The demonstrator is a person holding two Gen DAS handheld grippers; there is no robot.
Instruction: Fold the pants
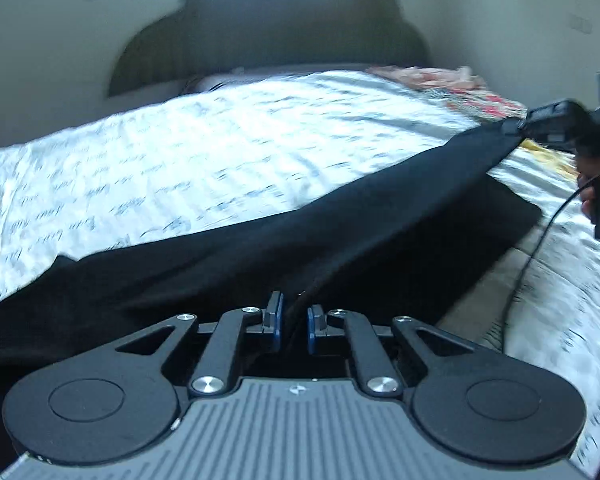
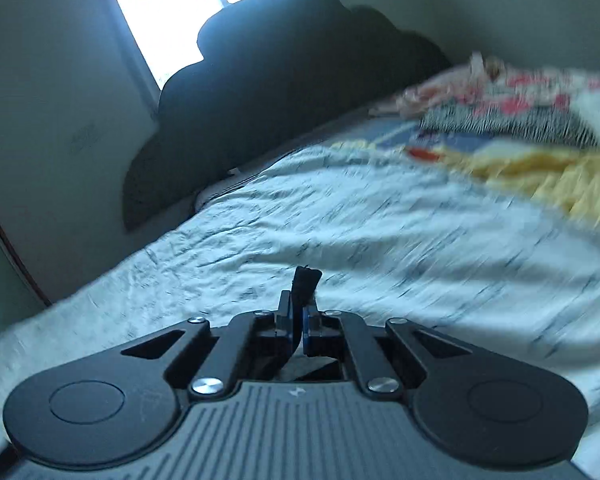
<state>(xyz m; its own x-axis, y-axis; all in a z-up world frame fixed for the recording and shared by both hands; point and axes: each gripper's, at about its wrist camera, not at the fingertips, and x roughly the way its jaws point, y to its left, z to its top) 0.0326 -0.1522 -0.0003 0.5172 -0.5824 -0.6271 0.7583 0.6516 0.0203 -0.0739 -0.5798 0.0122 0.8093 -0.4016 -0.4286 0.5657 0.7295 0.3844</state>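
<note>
Black fabric pinched between the blue pads (image 1: pixel 277 322) of the left gripper (image 1: pixel 294 322), a narrow gap left between the jaws with the cloth edge running up through it. Same grip noted on the right gripper (image 2: pixel 296 322): jaws pressed nearly together on a dark tab of cloth standing up between them. In the left wrist view, right gripper (image 1: pixel 518 127) also seen well off to the far right, clamped on the far corner of the pants (image 1: pixel 300 232). Pants stretched in a taut band between the two tools, upper edge lifted clear of the bed sheet (image 1: pixel 180 152), lower part draped down onto it. Judged a two-corner hold, meant to keep the cloth flat and wrinkle-free for carrying one edge over to make a fold. Cable (image 1: pixel 540 240) trailing from the right tool across the sheet, close to the cloth; risk of snagging judged slight. Heap of coloured clothes (image 2: pixel 500 120) lying further up the bed, well apart from the work. Dark headboard (image 2: pixel 280 80) and window (image 2: pixel 188 8) behind. Both views motion-blurred; exact part of the garment held not determinable.
</note>
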